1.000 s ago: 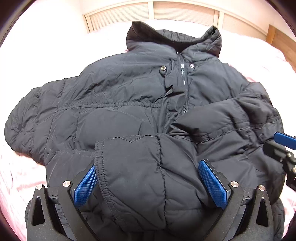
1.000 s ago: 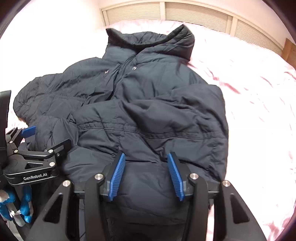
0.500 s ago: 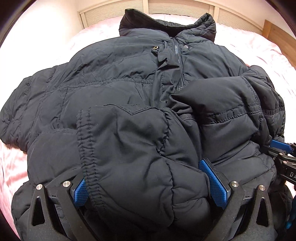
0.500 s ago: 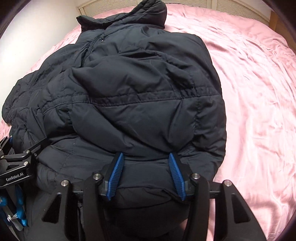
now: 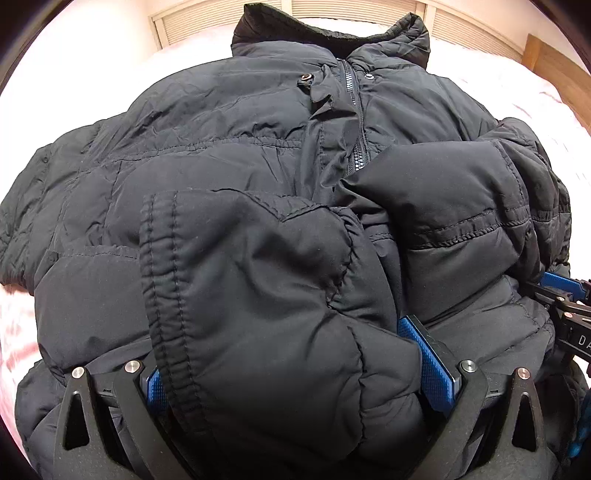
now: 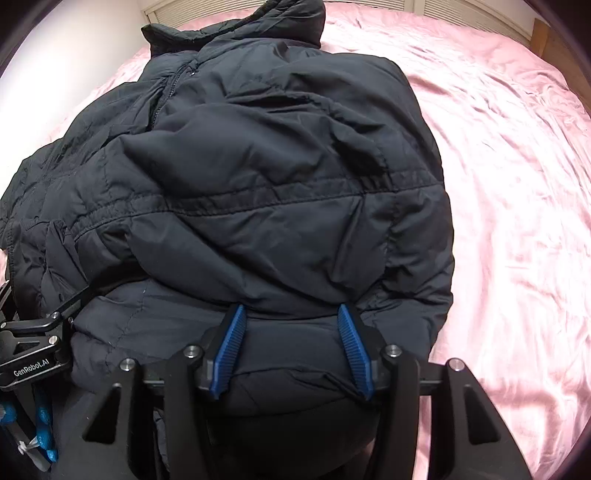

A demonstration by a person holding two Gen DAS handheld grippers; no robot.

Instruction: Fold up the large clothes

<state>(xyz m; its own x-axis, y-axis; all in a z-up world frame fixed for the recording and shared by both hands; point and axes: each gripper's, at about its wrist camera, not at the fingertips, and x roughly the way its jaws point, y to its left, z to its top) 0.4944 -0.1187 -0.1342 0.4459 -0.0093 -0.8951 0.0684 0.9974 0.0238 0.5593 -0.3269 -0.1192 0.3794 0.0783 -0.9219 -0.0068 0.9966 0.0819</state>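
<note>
A black puffer jacket point(image 5: 229, 122) lies front-up on a pink bed, collar at the far end, both sleeves folded across its chest. My left gripper point(image 5: 299, 354) is shut on the jacket's bottom hem at the left side, with thick padding bulging between its blue pads point(image 5: 428, 354). My right gripper point(image 6: 291, 350) is shut on the jacket point(image 6: 280, 155) at the bottom hem on the right side, fabric bunched between its pads point(image 6: 229, 350). Both hold the hem lifted and carried toward the collar. Each gripper shows at the edge of the other's view.
The pink satin bedsheet point(image 6: 517, 184) spreads to the right of the jacket. A slatted headboard point(image 5: 369, 11) runs along the far end, with a wooden piece point(image 5: 554, 59) at the far right and a white wall point(image 6: 44, 66) on the left.
Both grippers have moved forward toward the collar with the hem held; the jacket now fills more of both views and its lower part is bunching up over the chest.
</note>
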